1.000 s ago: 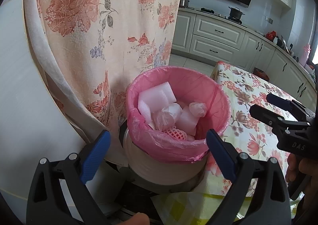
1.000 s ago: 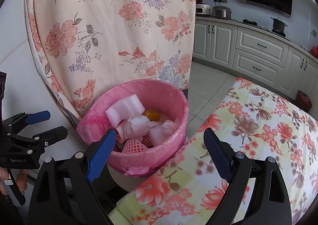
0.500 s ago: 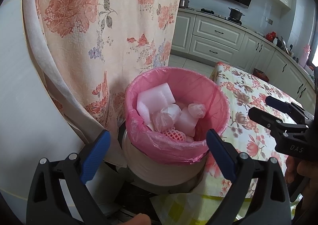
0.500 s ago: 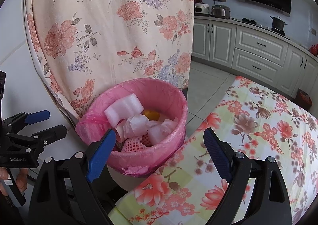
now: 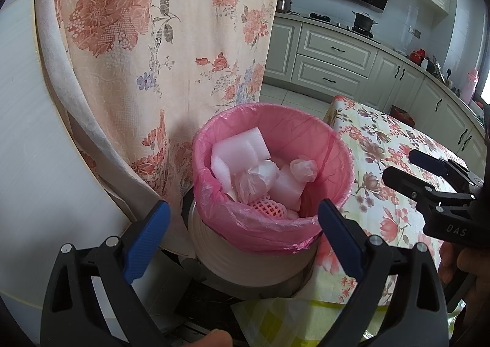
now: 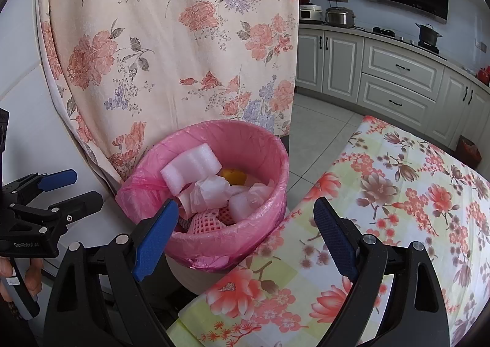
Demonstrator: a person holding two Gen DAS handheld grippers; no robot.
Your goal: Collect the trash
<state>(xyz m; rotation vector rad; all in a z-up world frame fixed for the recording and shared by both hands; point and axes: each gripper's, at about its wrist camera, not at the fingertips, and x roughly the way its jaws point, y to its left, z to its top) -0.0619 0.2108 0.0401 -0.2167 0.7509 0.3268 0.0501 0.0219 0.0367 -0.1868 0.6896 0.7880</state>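
- The left gripper hangs just in front of the trash bin. Its jaws are wide apart and hold nothing.
- In its view the bin sits between the two blue pads, so the jaws look lined up with the bin's near edge, maybe to grab the bag.
- The right gripper is also wide and holds nothing. It hangs over the spot where the bin meets the worktop with the flowered cloth.
- In the right view the bin is at 10 o'clock from the middle, and the left gripper shows at 9 o'clock, low by the white wall.
- The pink bag is folded over the bin's rim so it stays up and catches what drops in.
- The trash is inside the bag: white foam pieces, crumpled pink wrappers, a pink foam fruit net, and something orange that may be peel.
- The bin stands right beside the worktop's edge, so trash has only a short way to go.
- A flowered curtain hangs behind the bin at 12 o'clock.
- The worktop looks bare of trash, so I think the picking up is almost done.
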